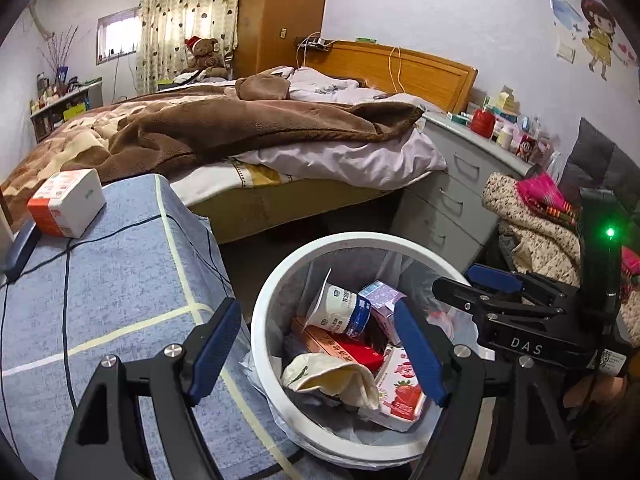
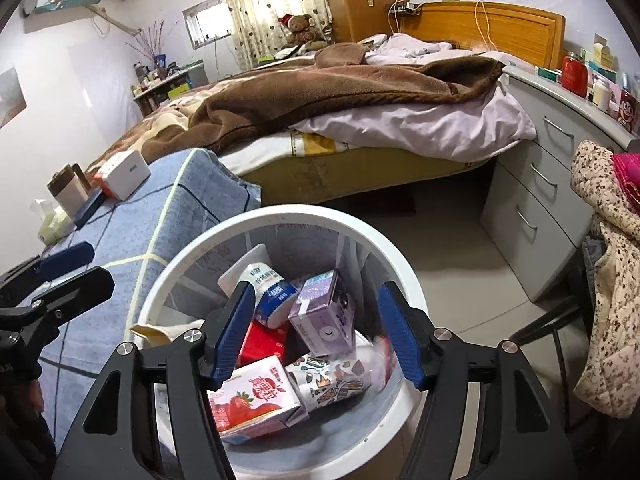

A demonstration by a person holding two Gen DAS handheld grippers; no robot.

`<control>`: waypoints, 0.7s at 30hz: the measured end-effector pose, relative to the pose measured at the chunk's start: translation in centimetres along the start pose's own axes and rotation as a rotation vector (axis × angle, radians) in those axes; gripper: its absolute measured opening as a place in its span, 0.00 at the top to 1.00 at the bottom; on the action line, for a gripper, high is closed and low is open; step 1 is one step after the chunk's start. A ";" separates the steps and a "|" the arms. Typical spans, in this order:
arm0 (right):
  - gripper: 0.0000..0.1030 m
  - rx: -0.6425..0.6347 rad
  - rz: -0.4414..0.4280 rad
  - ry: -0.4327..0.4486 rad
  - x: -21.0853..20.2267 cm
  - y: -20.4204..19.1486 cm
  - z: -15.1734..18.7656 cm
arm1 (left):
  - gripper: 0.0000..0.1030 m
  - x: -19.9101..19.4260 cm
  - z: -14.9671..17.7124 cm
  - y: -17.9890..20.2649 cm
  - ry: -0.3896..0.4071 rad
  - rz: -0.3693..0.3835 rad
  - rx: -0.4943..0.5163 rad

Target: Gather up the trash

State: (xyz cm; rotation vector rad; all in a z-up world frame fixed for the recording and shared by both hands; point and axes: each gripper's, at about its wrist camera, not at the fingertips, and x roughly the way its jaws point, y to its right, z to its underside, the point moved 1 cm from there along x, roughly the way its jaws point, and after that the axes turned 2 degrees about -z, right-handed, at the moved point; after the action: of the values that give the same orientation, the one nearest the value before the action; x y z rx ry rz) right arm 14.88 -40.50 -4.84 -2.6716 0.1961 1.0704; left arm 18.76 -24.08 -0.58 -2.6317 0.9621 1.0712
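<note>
Trash lay in the white bin beside the blue-covered table | my left gripper and right gripper hung spread and empty over it | step judged: drop-off | next: seek remaining litter.

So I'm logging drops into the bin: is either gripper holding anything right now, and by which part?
Nothing is held. The left gripper and right gripper both stand open above the white bin; the trash lies loose inside.
</note>
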 end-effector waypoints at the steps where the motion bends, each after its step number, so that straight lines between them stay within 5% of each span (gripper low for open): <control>1: 0.36 0.000 0.001 0.010 -0.3 -0.1 0.0 | 0.22 -0.3 0.0 -0.1 0.007 0.003 -0.001; 21: 0.36 -0.075 -0.033 0.214 -7.4 -6.2 2.7 | 0.22 -10.5 4.4 -2.6 0.156 -0.208 -0.079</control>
State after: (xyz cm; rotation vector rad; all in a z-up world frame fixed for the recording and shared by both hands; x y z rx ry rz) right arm 9.15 -33.62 -0.46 -2.8446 0.1539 0.7960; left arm 12.11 -15.09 2.92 -2.8383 0.6646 0.8849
